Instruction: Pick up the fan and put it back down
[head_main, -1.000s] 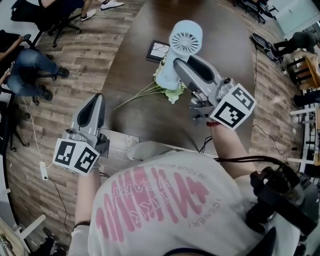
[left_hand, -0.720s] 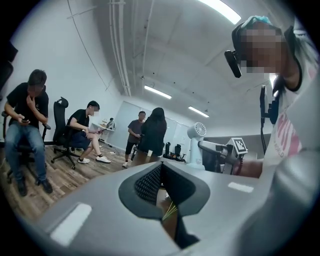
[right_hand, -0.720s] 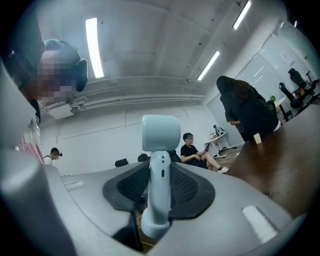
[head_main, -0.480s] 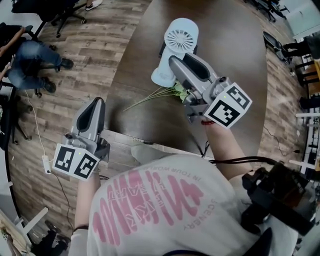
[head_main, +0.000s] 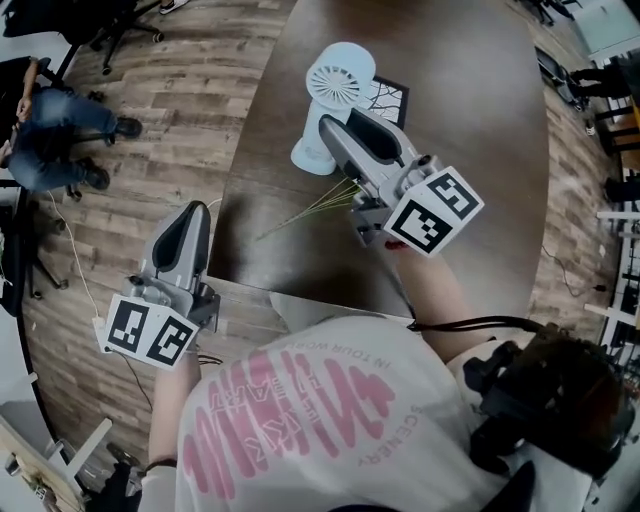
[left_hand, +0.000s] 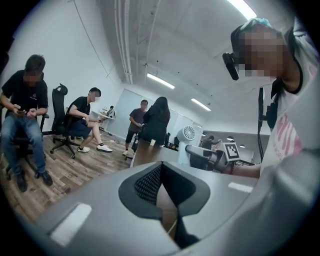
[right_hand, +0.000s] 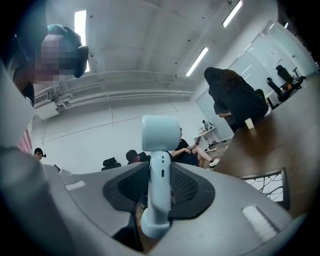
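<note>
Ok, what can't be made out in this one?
- Whether the fan already stands on the table: the head view is too steep, and in the right gripper view the gripper's body blocks what is under the base.
- The blooms on the stems: head view, hidden under the right gripper.
- The framed picture: partly behind the fan, too small.
</note>
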